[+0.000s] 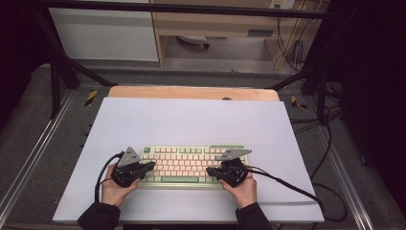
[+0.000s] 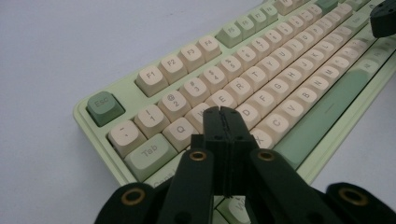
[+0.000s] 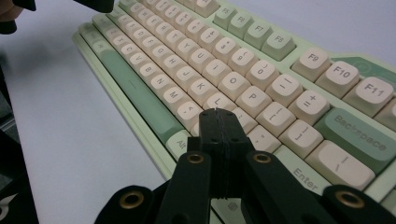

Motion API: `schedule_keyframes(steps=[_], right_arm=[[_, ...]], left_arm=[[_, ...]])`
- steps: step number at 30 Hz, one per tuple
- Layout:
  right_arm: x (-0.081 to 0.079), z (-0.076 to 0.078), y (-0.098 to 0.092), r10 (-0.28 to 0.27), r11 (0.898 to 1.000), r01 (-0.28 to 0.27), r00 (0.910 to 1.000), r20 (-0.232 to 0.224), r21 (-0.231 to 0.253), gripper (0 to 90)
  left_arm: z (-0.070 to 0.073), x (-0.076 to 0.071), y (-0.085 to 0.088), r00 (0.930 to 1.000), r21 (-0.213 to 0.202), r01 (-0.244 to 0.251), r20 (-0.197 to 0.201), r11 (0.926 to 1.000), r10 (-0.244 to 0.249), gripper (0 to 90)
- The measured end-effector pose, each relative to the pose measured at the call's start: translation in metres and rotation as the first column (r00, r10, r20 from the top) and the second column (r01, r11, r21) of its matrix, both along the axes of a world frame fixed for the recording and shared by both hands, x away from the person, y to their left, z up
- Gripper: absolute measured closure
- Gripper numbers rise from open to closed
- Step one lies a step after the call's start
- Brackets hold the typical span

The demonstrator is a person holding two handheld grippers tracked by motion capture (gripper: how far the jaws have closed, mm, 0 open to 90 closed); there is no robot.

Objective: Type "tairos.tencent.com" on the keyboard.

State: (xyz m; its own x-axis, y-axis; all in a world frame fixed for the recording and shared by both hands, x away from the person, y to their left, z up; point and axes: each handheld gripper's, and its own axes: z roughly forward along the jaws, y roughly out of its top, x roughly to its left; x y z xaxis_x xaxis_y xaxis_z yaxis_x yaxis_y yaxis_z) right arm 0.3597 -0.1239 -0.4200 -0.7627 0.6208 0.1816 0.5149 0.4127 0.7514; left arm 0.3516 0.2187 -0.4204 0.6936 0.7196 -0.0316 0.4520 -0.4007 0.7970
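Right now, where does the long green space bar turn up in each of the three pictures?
High view: the space bar lies in the keyboard's bottom row, between the two grippers.
Left gripper view: it runs diagonally at right, beside the C, V, B keys.
Right gripper view: it runs diagonally at left, below the M key.
Shared landmark: the white mat.

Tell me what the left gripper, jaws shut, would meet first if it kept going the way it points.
Probably the keyboard itself: the left gripper has its shut jaws aimed over the letter keys around W, E and S. Exact key unclear; depth is hard to judge.
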Motion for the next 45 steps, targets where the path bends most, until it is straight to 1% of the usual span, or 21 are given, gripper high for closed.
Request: schedule_keyframes(steps=[7,13,15,30,36,40,43,45], right_arm=[[0.004,-0.003,0.013,0.014,1.0,-0.014,0.9999,-0.002,-0.016,90.0],[0.006,-0.007,0.017,0.018,1.0,-0.018,0.9998,-0.01,-0.017,90.0],[0.006,-0.008,0.017,0.02,1.0,-0.02,0.9997,-0.014,-0.022,90.0],[0.006,-0.01,0.018,0.024,1.0,-0.024,0.9996,-0.014,-0.02,90.0],[0.006,-0.012,0.019,0.025,0.999,-0.025,0.9996,-0.011,-0.034,90.0],[0.006,-0.011,0.018,0.025,0.999,-0.026,0.9996,-0.01,-0.034,90.0],[0.005,-0.007,0.017,0.025,0.999,-0.025,0.9997,-0.001,-0.023,90.0],[0.004,-0.004,0.015,0.022,0.999,-0.022,0.9997,0.004,-0.025,90.0]], left_arm=[[0.0,0.0,0.001,1.0,-0.004,-0.001,-0.001,1.0,0.001,89.6],[-0.001,0.0,0.001,1.0,-0.005,-0.001,-0.002,1.0,0.001,89.6],[0.0,0.0,0.001,1.0,-0.006,0.0,-0.002,1.0,0.0,89.6],[-0.001,0.0,0.0,1.0,-0.001,0.001,-0.002,1.0,-0.001,89.5],[-0.001,0.0,0.0,1.0,-0.001,0.004,-0.002,1.0,-0.004,89.6],[-0.001,0.0,0.0,1.0,-0.001,0.004,-0.002,1.0,-0.004,89.5],[0.0,0.0,0.0,1.0,-0.004,0.005,-0.002,1.0,-0.005,89.5],[0.0,0.0,0.0,1.0,-0.004,0.006,-0.001,1.0,-0.006,89.5]])
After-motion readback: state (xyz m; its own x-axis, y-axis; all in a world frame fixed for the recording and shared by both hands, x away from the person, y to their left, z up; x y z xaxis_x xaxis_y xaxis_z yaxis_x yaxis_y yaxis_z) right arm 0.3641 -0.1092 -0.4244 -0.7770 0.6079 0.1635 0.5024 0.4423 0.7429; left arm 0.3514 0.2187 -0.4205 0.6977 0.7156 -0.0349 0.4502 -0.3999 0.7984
